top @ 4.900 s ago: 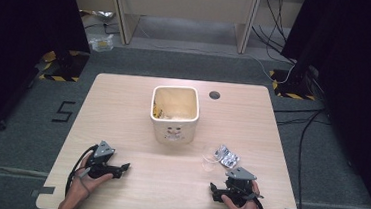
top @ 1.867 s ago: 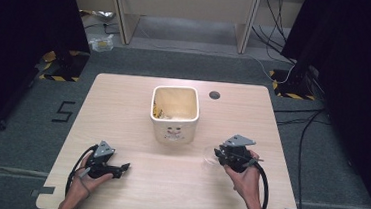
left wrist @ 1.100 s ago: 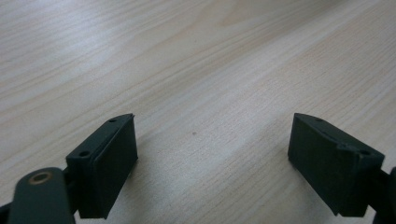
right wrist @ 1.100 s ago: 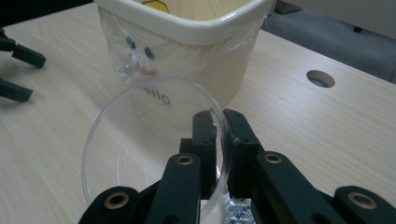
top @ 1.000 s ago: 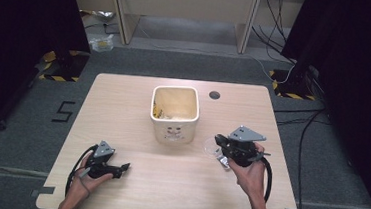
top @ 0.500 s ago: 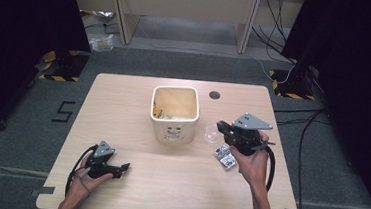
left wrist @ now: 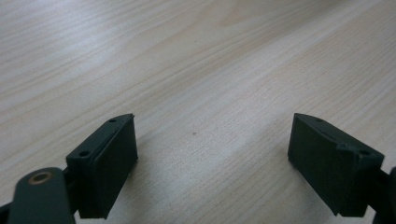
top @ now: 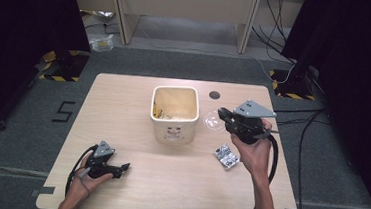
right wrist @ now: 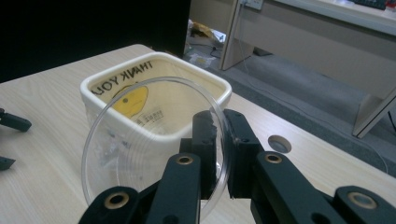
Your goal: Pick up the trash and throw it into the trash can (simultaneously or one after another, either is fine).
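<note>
My right gripper point(top: 222, 114) is shut on the rim of a clear plastic lid point(right wrist: 140, 135), held above the table just right of a cream square bin point(top: 174, 112). In the right gripper view the lid stands on edge in front of the bin point(right wrist: 154, 93), pinched between the two black fingers point(right wrist: 205, 140). The lid point(top: 213, 121) looks like a faint disc in the high view. A crumpled silver wrapper point(top: 226, 156) lies on the table below the right hand. My left gripper point(top: 124, 167) rests open on the table point(top: 131, 190) near its front left, nothing between its jaws.
The bin holds yellow scraps point(top: 161, 113) at its bottom. A round cable hole point(top: 214, 94) sits in the tabletop behind the right gripper. Dark curtains flank both sides, and desk legs and cables stand beyond the far edge.
The right gripper closed on the clear lid and lifted it up and toward the bin, leaving the silver wrapper on the table. The left gripper has stayed put.
</note>
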Tool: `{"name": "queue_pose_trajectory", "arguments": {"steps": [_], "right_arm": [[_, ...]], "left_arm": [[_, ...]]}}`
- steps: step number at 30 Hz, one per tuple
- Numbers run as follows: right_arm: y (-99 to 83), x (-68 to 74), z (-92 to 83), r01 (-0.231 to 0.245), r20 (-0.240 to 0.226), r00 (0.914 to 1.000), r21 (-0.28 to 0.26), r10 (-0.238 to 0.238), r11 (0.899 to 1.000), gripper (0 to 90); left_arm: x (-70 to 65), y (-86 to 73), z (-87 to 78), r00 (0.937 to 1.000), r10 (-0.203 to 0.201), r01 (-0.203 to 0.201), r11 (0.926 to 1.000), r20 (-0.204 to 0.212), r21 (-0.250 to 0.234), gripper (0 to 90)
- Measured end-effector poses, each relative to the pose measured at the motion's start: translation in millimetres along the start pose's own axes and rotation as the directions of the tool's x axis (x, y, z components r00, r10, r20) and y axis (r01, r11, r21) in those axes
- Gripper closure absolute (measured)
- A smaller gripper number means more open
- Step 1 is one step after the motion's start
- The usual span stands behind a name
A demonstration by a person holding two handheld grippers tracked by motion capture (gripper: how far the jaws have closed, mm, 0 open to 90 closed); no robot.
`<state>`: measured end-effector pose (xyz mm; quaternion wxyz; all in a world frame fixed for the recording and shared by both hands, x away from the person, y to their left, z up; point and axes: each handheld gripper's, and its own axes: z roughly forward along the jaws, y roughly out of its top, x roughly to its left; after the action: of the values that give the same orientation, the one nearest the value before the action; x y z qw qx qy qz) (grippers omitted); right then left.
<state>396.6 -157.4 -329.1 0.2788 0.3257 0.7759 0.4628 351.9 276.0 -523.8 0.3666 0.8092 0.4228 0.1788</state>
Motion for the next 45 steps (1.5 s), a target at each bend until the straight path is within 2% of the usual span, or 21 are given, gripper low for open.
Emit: {"name": "queue_pose_trajectory", "arguments": {"steps": [8, 18, 23, 32, 45], "right_arm": [[19.7, 1.9, 6.5, 0.018, -0.008, 0.9998, -0.027, -0.019, 0.999, 83.9], [39.3, 8.7, 26.0, 0.036, -0.022, 0.9991, -0.031, -0.037, 0.999, 83.7], [47.5, 14.0, 43.8, 0.042, -0.041, 0.9982, -0.034, -0.044, 0.999, 83.6], [52.9, 22.6, 70.0, 0.047, -0.067, 0.9966, -0.017, -0.048, 0.999, 83.5], [48.6, 34.2, 110.4, 0.048, -0.107, 0.9933, 0.05, -0.043, 0.998, 83.2]], "left_arm": [[0.3, 0.0, -0.1, 1.0, -0.004, 0.004, 1.0, 0.002, -0.002, 14.7], [0.1, 0.0, -0.1, 1.0, -0.005, 0.005, 1.0, 0.002, -0.001, 14.7], [0.3, 0.0, -0.1, 1.0, -0.003, 0.003, 1.0, 0.002, -0.001, 14.7], [0.2, 0.0, -0.1, 1.0, -0.004, 0.004, 1.0, 0.002, -0.001, 14.7], [0.3, -0.1, 0.0, 1.0, -0.002, 0.002, 1.0, 0.001, -0.002, 14.6]]}}
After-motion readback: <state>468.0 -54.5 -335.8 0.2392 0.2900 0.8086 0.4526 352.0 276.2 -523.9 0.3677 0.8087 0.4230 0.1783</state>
